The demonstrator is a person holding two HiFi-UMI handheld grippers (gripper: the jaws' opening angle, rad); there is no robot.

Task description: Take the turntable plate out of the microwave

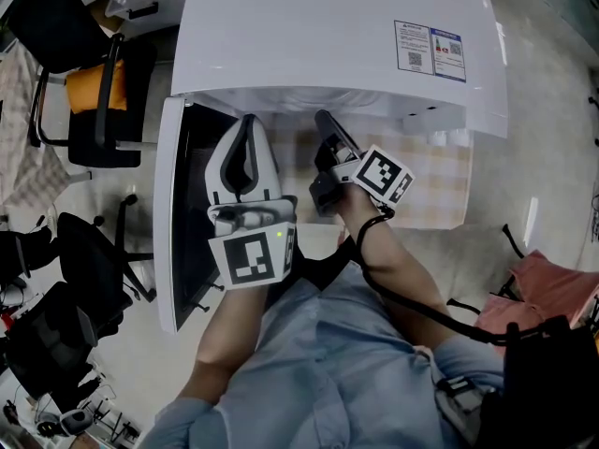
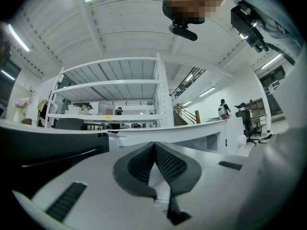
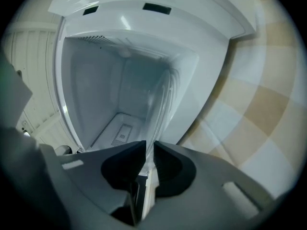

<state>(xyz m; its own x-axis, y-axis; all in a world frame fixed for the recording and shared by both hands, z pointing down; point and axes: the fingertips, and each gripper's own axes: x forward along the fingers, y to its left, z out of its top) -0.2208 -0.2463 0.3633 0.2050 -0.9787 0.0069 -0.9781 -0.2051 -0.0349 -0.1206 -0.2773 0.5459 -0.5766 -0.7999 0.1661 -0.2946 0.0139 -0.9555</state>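
Two tongs: the right tongs (image 3: 147, 146) clamp the near rim of the turntable plate (image 3: 161, 104), which runs straight ahead into the microwave (image 3: 96, 80); left tongs (image 2: 154, 146) pressed together, empty

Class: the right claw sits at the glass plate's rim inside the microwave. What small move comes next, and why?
Probably draw the right claw straight back out of the microwave: its jaws look closed on the rim of the turntable plate, and the door stands open.
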